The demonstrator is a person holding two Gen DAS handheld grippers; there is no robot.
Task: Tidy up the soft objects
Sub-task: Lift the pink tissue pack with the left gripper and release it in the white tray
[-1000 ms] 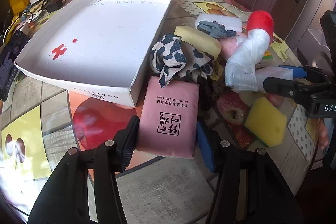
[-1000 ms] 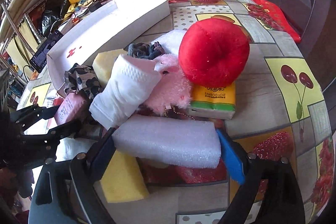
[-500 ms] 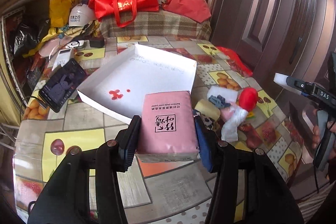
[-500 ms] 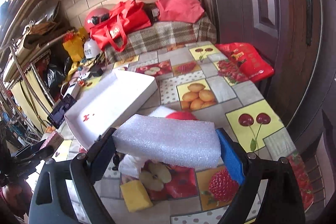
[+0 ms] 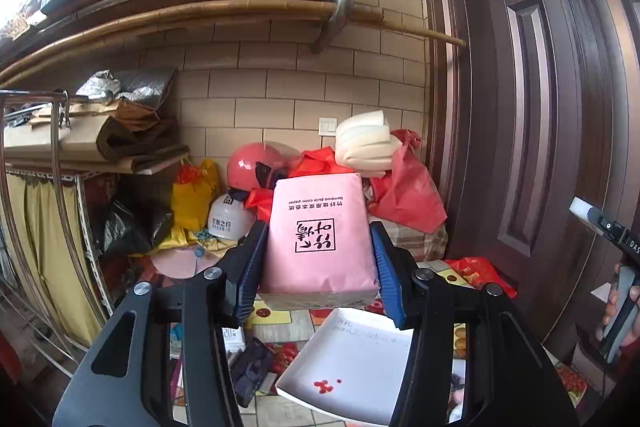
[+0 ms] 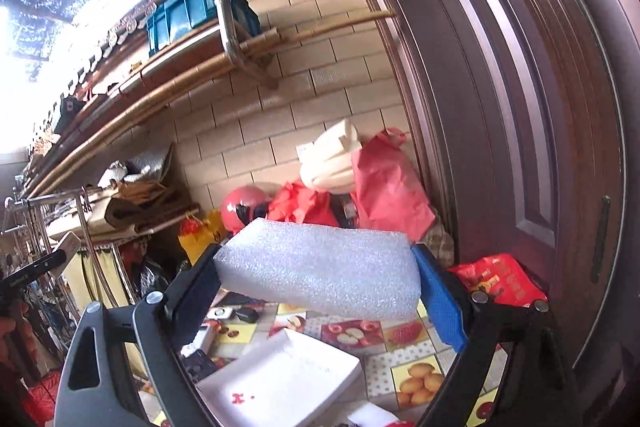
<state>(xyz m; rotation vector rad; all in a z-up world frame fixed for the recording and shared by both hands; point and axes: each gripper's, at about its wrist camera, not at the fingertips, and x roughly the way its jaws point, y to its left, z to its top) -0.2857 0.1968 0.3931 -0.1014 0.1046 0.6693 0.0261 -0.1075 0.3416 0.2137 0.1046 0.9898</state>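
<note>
My left gripper (image 5: 318, 267) is shut on a pink tissue pack (image 5: 318, 239) and holds it high above the table, tilted toward the back wall. My right gripper (image 6: 316, 283) is shut on a white foam block (image 6: 320, 269), also raised high. The white shallow box (image 5: 352, 371) lies far below on the fruit-patterned table (image 5: 276, 319); it also shows in the right wrist view (image 6: 280, 375). The right gripper shows at the right edge of the left wrist view (image 5: 608, 227). The other soft objects on the table are mostly hidden.
A dark wooden door (image 5: 540, 107) stands at the right. Red bags (image 5: 404, 187), helmets (image 5: 248, 167) and a yellow bag (image 5: 192, 195) pile against the brick wall. A metal rack (image 5: 40, 187) stands at the left. A phone (image 5: 252, 371) lies near the box.
Both grippers rose steeply from the table with their loads and tilted up; the views now face the wall and shelf, with the table far below.
</note>
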